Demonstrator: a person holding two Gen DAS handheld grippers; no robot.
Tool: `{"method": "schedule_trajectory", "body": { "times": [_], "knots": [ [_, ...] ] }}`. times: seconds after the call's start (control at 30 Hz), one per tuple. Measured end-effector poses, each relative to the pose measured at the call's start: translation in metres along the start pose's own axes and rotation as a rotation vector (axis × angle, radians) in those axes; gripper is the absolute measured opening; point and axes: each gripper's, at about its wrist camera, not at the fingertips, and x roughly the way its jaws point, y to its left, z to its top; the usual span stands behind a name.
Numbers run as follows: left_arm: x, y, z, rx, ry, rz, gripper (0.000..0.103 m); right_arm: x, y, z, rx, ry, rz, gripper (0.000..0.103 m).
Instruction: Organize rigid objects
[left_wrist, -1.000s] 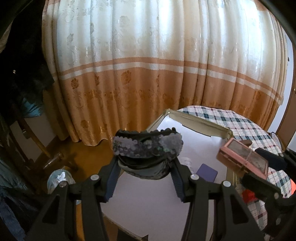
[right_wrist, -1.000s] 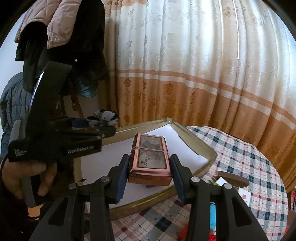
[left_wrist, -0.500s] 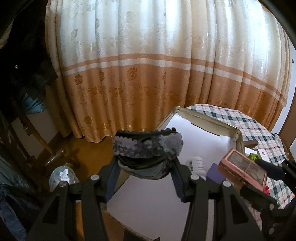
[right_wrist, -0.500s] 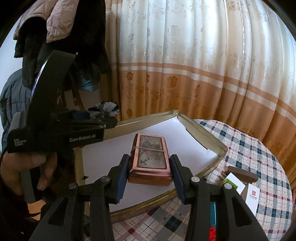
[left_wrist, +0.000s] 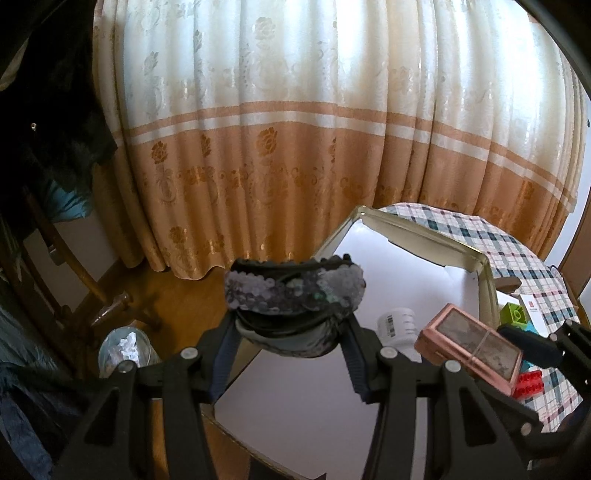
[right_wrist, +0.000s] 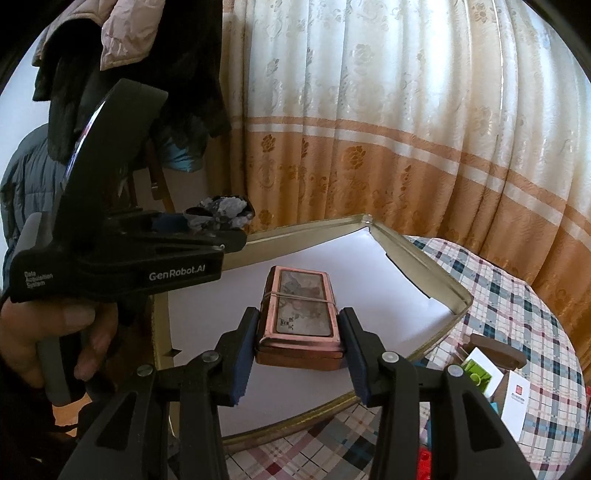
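My left gripper (left_wrist: 291, 328) is shut on a grey sequined headband (left_wrist: 295, 291) and holds it in the air over the left edge of a white gold-rimmed tray (left_wrist: 424, 236). My right gripper (right_wrist: 299, 336) is shut on a copper-pink tin box (right_wrist: 301, 314) bound by a rubber band, held above the same tray (right_wrist: 424, 266). The tin box also shows at the right of the left wrist view (left_wrist: 469, 347). The left gripper's body and the hand holding it show in the right wrist view (right_wrist: 122, 269).
A white bottle (left_wrist: 399, 325) lies in the tray. A checked tablecloth (right_wrist: 524, 317) carries a green block (left_wrist: 513, 314), red bricks (left_wrist: 528, 384), a white card (right_wrist: 517, 402) and a brown object (right_wrist: 495, 350). A curtain hangs behind; a chair (left_wrist: 55, 258) and bin (left_wrist: 125, 350) stand left.
Both grippers have moved lower and nearer the tray, each keeping its object. The white bottle and the blocks on the cloth have come into view.
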Motion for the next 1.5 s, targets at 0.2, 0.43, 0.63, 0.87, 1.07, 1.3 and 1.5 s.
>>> {"method": "schedule_trajectory", "body": {
  "times": [0.2, 0.43, 0.63, 0.87, 1.07, 1.3, 1.5],
  "knots": [
    [0.002, 0.000, -0.001, -0.001, 0.004, -0.001, 0.052, 0.004, 0.000, -0.001, 0.003, 0.005, 0.008, 0.047],
    [0.003, -0.001, -0.003, 0.003, 0.007, -0.003, 0.051, 0.005, 0.001, -0.003, 0.003, 0.009, 0.013, 0.047],
    [0.003, -0.002, -0.003, 0.004, 0.009, -0.005, 0.051, 0.006, 0.001, -0.004, 0.005, 0.011, 0.016, 0.047],
    [0.004, -0.004, -0.005, 0.006, 0.011, -0.006, 0.051, 0.006, 0.003, -0.006, 0.006, 0.014, 0.019, 0.047],
    [0.005, -0.004, -0.006, 0.005, 0.015, -0.005, 0.051, 0.007, 0.003, -0.006, 0.006, 0.014, 0.021, 0.047],
    [0.006, -0.004, -0.006, 0.008, 0.018, -0.005, 0.052, 0.010, 0.003, -0.007, 0.007, 0.018, 0.024, 0.047],
    [0.007, -0.007, -0.010, 0.018, 0.023, -0.009, 0.051, 0.011, 0.003, -0.011, 0.011, 0.029, 0.023, 0.047]
  ]
}}
